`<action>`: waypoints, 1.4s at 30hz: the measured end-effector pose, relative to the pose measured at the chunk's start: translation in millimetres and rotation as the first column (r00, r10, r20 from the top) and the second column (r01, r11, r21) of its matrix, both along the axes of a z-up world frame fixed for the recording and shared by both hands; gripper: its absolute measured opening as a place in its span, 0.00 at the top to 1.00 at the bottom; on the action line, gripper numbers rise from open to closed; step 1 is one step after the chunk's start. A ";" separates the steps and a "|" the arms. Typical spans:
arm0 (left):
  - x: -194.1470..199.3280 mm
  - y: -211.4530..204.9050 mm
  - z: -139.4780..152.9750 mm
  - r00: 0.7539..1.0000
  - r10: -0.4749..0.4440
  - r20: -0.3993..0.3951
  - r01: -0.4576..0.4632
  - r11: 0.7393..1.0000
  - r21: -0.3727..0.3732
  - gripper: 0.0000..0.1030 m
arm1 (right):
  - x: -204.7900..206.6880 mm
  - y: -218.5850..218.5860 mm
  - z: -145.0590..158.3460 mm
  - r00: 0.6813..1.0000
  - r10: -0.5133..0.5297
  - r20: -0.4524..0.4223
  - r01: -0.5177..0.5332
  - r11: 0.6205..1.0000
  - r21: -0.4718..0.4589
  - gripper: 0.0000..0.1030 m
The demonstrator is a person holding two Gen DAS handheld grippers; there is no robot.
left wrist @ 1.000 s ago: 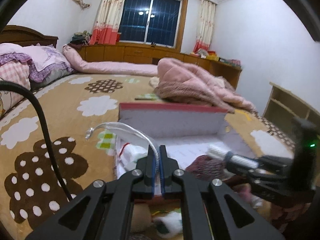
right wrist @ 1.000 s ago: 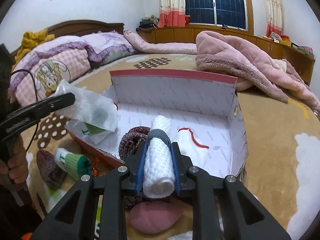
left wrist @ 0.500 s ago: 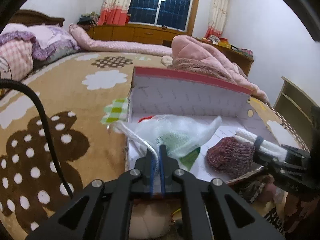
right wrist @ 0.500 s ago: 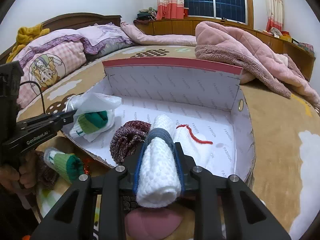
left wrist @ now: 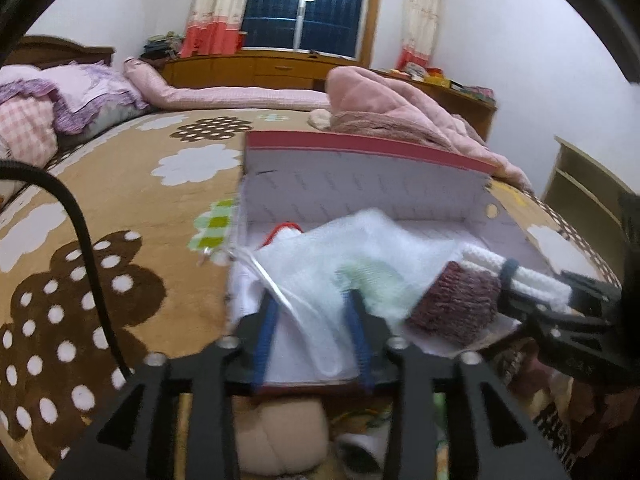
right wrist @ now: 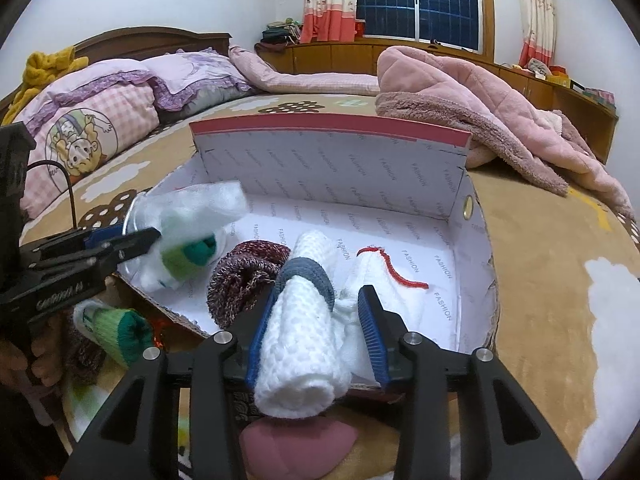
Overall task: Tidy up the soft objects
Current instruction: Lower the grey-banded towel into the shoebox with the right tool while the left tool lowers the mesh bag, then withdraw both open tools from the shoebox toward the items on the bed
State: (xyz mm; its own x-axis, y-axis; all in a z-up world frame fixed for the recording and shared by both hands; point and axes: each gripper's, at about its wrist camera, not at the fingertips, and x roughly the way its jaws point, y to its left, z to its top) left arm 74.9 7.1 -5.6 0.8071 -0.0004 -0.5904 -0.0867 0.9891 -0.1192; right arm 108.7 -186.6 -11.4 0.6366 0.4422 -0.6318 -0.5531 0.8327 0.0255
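I am steering two handheld grippers over a cardboard box (right wrist: 332, 160) that sits open on a bed (right wrist: 560, 240).

Nearest to me in the right camera, the right gripper (right wrist: 316, 332) has its fingers spread part way. A rolled white knit towel (right wrist: 300, 344) lies between them, banded by a grey hair tie (right wrist: 310, 276). One blue pad touches its left side; the other stands clear, so I judge the hold loose or just let go. The roll looks light, springy and waffle-textured. I would pinch it at the middle, near the band, since the ends would squash.

Just left of the roll, inside the box, sits a bunched maroon knit piece (right wrist: 244, 276). Just right of it lies white cloth with red stitching (right wrist: 384, 284).

At the box's left edge, the left gripper (left wrist: 312, 332) has its fingers apart. A gauzy white mesh bag (left wrist: 360, 256) holding green socks is draped over them, blurred. I cannot tell whether anything is pinched. The bag is limp and thin; its cord is the best handle.

Outside the box's near left corner lies another green sock roll (right wrist: 120, 328).

Beyond the box's far wall lie a fluffy pink blanket (right wrist: 480, 100) and pillows (right wrist: 100, 112).
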 end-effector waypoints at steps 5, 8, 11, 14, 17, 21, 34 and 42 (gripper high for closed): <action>-4.9 -19.0 -2.9 0.999 -0.032 0.011 0.031 0.997 0.077 0.40 | 0.2 1.6 -2.0 1.000 -0.021 0.002 0.021 1.000 -0.023 0.50; -4.1 -14.5 -3.2 0.999 -0.038 0.009 0.037 0.998 0.048 0.40 | -0.4 1.9 -1.3 1.000 -0.022 0.009 0.022 0.999 -0.028 0.50; -4.0 -15.9 -3.1 0.999 -0.038 0.011 0.037 0.998 0.055 0.40 | 0.3 1.1 -1.1 1.000 -0.025 0.007 0.025 0.999 -0.026 0.49; -4.4 -14.8 -2.9 0.999 -0.039 0.010 0.039 0.998 0.048 0.40 | -0.4 0.9 -0.4 0.999 -0.041 0.017 0.041 0.999 -0.035 0.43; -4.7 -13.3 -2.5 0.999 -0.040 0.010 0.040 0.998 0.040 0.40 | 3.4 -5.0 1.8 0.998 -0.057 0.006 0.057 0.998 -0.006 0.28; -6.0 -11.7 3.1 0.999 -0.031 0.022 0.030 0.999 0.035 0.37 | -0.8 -5.4 5.8 0.998 -0.048 0.030 0.048 0.999 0.002 0.20; -27.8 9.4 33.2 0.996 0.013 0.094 -0.007 0.998 -0.060 0.34 | -18.0 -12.0 23.2 0.992 -0.026 0.121 0.024 1.000 0.013 0.16; -48.3 8.6 39.1 0.996 0.001 0.095 0.001 1.000 -0.021 0.33 | -38.4 -22.7 33.7 0.991 0.014 0.136 -0.019 0.999 0.039 0.16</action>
State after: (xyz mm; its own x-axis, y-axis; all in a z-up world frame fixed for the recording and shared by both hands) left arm 26.6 15.7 33.5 0.8594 -0.0118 -0.5112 -0.0742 0.9862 -0.1477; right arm 70.2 -209.3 22.3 0.7077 0.4766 -0.5214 -0.5673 0.8233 -0.0174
